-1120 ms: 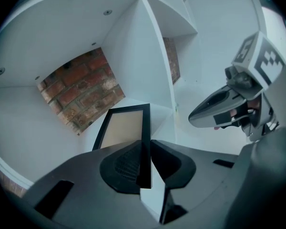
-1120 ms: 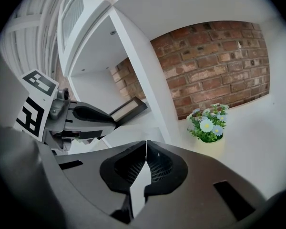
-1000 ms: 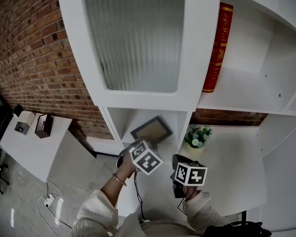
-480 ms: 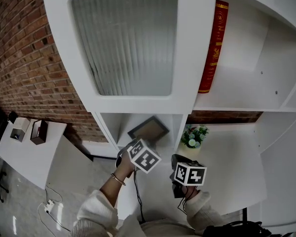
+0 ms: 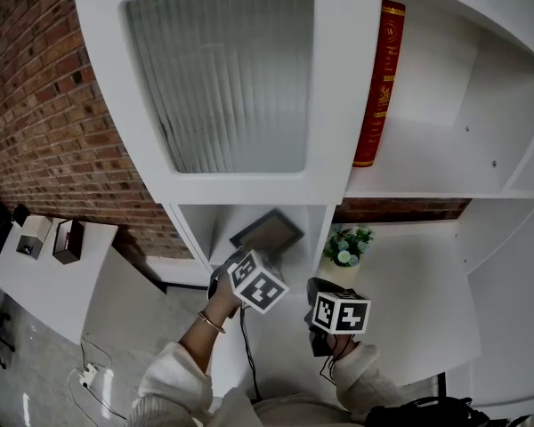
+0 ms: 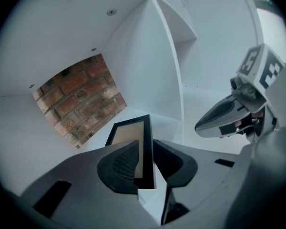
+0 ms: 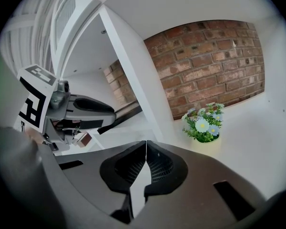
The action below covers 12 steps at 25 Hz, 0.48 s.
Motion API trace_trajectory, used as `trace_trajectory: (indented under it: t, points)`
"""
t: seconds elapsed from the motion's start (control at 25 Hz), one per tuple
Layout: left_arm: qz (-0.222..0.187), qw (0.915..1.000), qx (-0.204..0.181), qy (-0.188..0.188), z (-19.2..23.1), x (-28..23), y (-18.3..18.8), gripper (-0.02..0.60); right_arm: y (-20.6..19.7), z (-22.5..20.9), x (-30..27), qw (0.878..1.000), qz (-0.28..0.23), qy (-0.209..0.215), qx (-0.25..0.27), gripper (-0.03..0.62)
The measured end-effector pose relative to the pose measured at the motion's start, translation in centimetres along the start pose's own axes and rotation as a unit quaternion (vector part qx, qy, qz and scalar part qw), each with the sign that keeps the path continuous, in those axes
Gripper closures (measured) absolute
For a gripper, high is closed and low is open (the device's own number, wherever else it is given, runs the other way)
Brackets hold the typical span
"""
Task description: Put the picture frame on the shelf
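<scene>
The jaws of your left gripper (image 6: 145,152) have just been opening round the picture frame (image 6: 129,138); back straight out over the front edge of the shelf (image 6: 143,66) without nudging it.

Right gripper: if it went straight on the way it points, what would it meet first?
The right gripper, jaws shut, would likely meet the white divider panel near its foot; depth is unclear. The flowers sit right of that line.
</scene>
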<state>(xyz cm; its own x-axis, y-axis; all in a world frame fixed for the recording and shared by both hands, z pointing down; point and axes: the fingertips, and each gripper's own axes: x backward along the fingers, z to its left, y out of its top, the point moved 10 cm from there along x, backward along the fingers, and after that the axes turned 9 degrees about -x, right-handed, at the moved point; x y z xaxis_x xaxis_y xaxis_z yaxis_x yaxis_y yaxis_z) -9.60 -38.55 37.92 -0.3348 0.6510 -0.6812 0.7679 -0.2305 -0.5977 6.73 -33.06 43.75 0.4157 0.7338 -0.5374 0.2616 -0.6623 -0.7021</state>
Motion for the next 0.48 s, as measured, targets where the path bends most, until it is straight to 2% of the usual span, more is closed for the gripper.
trace_trajectory:
  t: [0.08,0.24,0.48]
  points:
    - [0.0,1.0,-0.001,-0.002,-0.1,0.1,0.1,0.482,0.0,0.1,0.1,1.0,0.0,0.002,0.002,0.569]
    - [-0.011,0.9996,0.026,-0.008,-0.1,0.7,0.0,0.482,0.1,0.1,0.4,1.0,0.0,0.005,0.007,0.569]
    - [-0.016,0.999,0.04,-0.004,-0.4,1.9,0.2,0.482,-0.3,-0.2,1.4,1.0,0.001,0.009,0.01,0.569]
